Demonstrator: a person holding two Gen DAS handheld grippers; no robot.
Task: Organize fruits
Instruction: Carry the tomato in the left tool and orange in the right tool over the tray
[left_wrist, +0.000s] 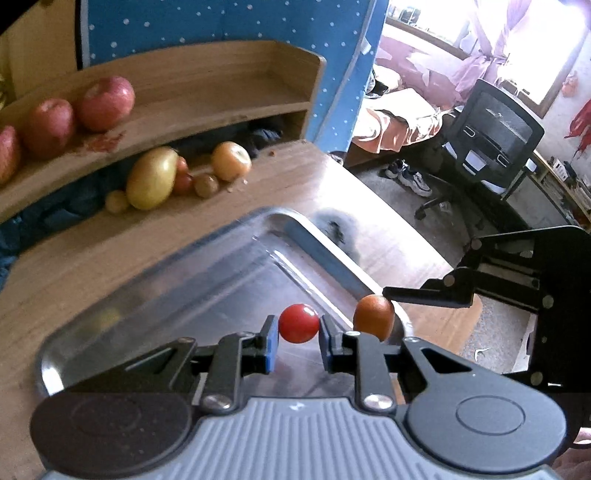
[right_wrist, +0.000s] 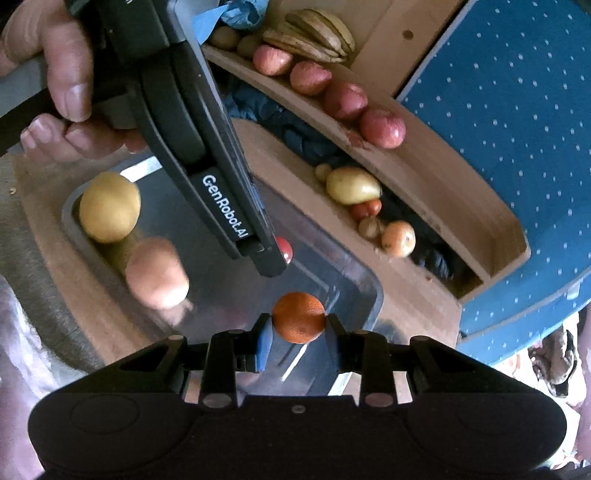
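We carry fruit over the tray's (left_wrist: 306, 236) corner — left tool (left_wrist: 298, 325) clamping a tomato (left_wrist: 298, 323), right tool (right_wrist: 298, 323) an orange fruit (right_wrist: 298, 322) — shelf (left_wrist: 207, 122) ahead.

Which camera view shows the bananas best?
The right wrist view: the bananas lie in plain sight on the wooden shelf, behind the apples. In the left wrist view I cannot make them out.

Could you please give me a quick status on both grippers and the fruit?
Left gripper shut on small red cherry tomato. Right gripper shut on small round orange fruit. Both above metal tray; nothing in the way.
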